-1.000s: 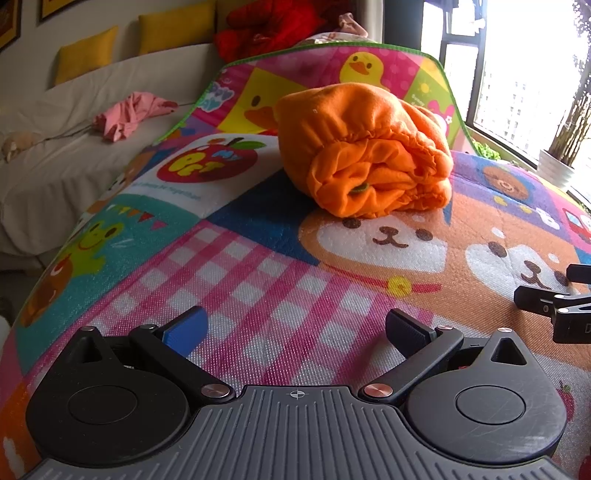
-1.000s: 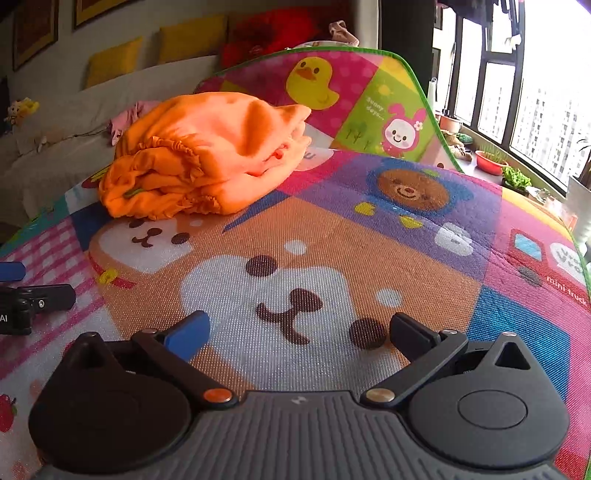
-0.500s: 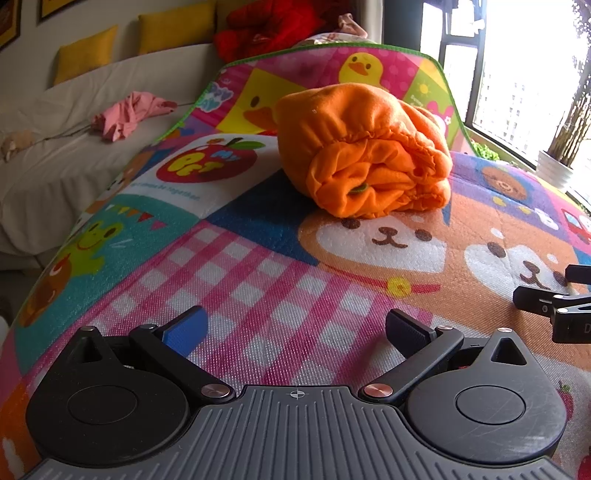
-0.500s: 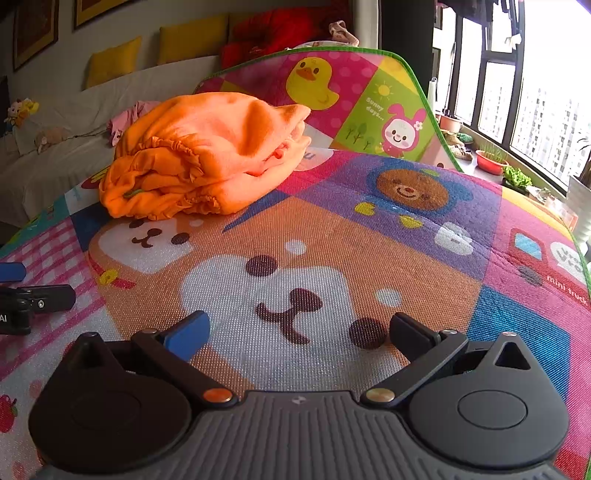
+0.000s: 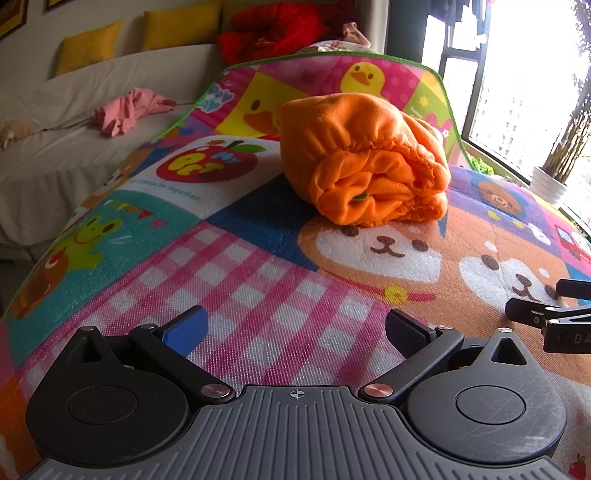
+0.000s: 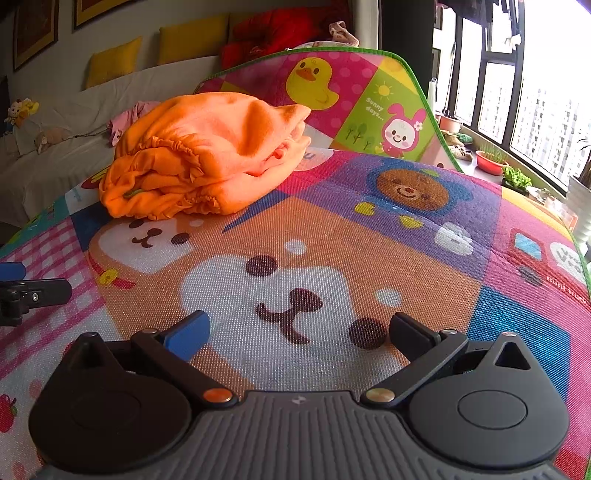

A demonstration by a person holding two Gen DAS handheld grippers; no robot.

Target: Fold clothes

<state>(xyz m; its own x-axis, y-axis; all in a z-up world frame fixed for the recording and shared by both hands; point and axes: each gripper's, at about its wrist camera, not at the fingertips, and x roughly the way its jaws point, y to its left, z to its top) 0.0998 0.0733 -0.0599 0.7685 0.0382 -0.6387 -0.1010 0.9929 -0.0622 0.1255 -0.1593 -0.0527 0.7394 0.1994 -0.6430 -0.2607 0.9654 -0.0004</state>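
Observation:
An orange garment point(image 5: 365, 162) lies folded in a thick bundle on the colourful cartoon play mat point(image 5: 280, 295), its gathered edge facing me. The same orange garment point(image 6: 207, 162) sits at the upper left in the right wrist view, on the mat point(image 6: 332, 236). My left gripper point(image 5: 295, 328) hovers open low over the pink checked patch, well short of the bundle, with nothing between its fingers. My right gripper point(image 6: 299, 330) is open too, over the white bear face, and holds nothing. Each gripper shows at the edge of the other's view: right gripper point(image 5: 539, 310), left gripper point(image 6: 33, 291).
A white sofa point(image 5: 55, 162) runs along the left with yellow cushions point(image 5: 88, 44), a pink garment point(image 5: 129, 109) and a red heap point(image 5: 273, 29). The mat's far end curls upward. Windows, a potted plant point(image 5: 550, 184) and small pots point(image 6: 491, 162) line the right side.

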